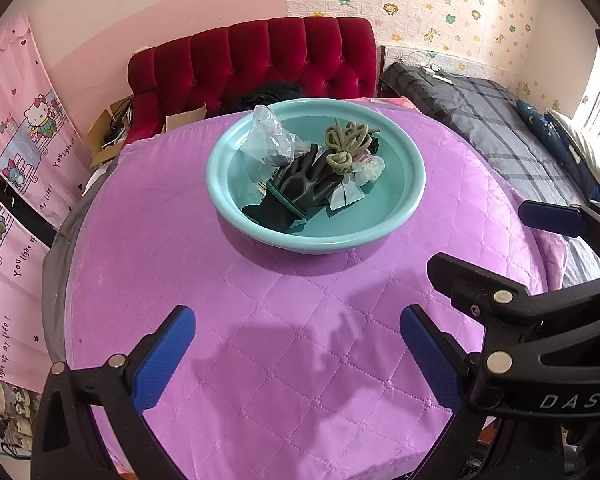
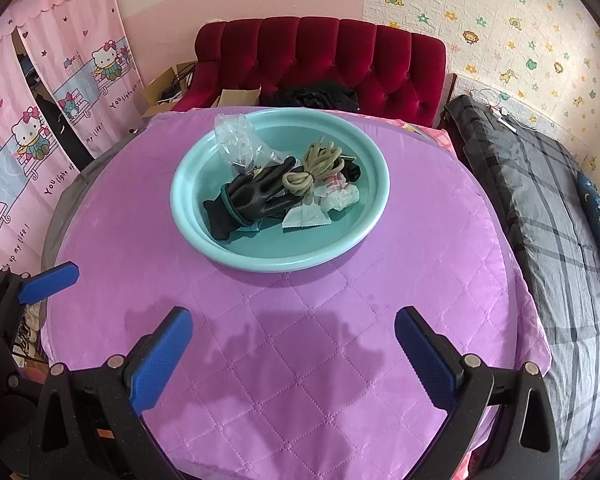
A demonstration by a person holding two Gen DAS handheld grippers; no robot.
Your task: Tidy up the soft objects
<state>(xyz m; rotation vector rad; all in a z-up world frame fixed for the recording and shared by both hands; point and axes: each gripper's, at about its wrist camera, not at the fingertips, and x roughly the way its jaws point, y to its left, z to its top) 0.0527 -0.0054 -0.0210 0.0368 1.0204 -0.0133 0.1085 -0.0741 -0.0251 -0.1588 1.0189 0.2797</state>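
Both claws, left claw (image 1: 298,354) and right claw (image 2: 294,354), gape wide and empty above the table (image 1: 300,320), since glove (image 1: 296,186), rope (image 1: 346,144) and bags already sit gathered in the basin (image 1: 220,184).

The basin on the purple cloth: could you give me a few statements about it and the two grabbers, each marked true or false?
1. The teal basin holds a black glove. True.
2. A coil of rope lies on the purple quilt outside the basin. False: it is in the basin.
3. The left gripper is open and empty. True.
4. The right gripper grips a clear plastic bag. False: it is open and empty; the bag is in the basin.
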